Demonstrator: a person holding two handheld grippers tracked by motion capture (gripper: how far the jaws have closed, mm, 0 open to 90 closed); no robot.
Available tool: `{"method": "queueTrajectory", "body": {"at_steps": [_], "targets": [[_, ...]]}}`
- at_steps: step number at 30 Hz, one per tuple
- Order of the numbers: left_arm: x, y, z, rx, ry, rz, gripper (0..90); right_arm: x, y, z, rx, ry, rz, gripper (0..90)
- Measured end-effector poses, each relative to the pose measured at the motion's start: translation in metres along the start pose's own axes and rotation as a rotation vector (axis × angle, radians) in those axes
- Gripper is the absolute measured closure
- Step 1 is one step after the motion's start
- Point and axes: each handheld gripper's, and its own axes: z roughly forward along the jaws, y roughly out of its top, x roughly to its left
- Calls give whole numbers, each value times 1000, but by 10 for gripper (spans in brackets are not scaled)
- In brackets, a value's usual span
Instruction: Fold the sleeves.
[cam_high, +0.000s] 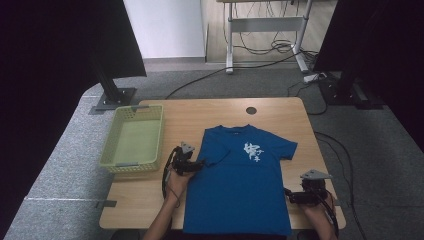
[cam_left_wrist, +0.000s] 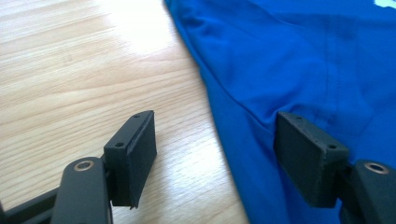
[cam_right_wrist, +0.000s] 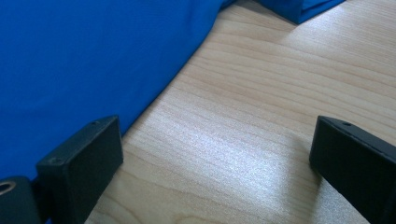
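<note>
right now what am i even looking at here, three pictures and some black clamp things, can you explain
A person sits at a wooden table, holding hand-held tongs in each hand: the left tongs and right tongs. The wide picture is taken from above. The other two come from cameras riding on each pair of tongs, looking along their black jaws. A blue T-shirt lies flat, with a green basket to its left. Both tongs are open at the shirt's edges, gripping nothing.

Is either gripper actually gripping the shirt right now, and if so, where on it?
Nothing is held. The left gripper straddles the side edge of the blue printed T-shirt, jaws open; the right gripper stands open beside its other edge.
</note>
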Motion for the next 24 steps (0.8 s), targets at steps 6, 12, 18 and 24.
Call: {"method": "queueTrajectory", "body": {"at_steps": [6, 12, 18, 24], "targets": [[12, -5, -7, 1, 45, -24, 302, 0, 0, 0, 0, 0, 0, 25], [21, -7, -13, 19, 106, -43, 306, 0, 0, 0, 0, 0, 0, 25], [22, -8, -20, -6, 76, -65, 306, 0, 0, 0, 0, -1, 0, 25], [19, 0, -27, -49, 41, -77, 293, 0, 0, 0, 0, -1, 0, 25]]}}
